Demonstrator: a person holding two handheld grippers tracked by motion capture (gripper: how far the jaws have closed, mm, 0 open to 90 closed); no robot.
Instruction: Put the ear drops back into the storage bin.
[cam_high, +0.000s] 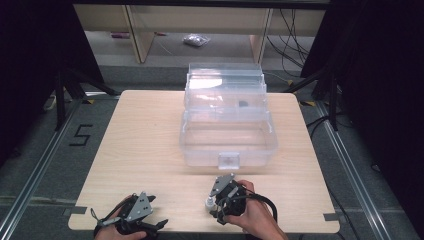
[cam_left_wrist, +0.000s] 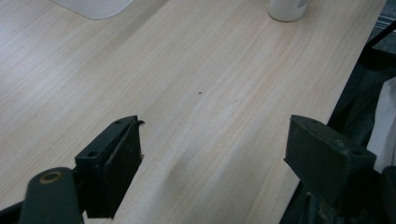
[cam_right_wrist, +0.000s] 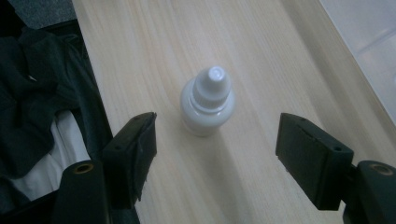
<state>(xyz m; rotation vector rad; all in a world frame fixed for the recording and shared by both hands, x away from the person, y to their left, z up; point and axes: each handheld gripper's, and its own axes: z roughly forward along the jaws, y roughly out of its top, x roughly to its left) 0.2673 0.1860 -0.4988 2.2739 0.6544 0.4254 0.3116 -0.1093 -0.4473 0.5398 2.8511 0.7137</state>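
The small white dropper bottle (cam_right_wrist: 207, 101) stands upright at frame center; the right gripper (cam_right_wrist: 215, 151) has its fingers apart around it (untouched), so an off-center squeeze could topple it on the counter (cam_right_wrist: 261, 56).

The left claw (cam_high: 159, 223) rested low at the near desk edge, jaws spread wide. The right claw (cam_high: 214, 205), held in the person's hand (cam_high: 252, 216), pointed left with jaws apart, gripping nothing.
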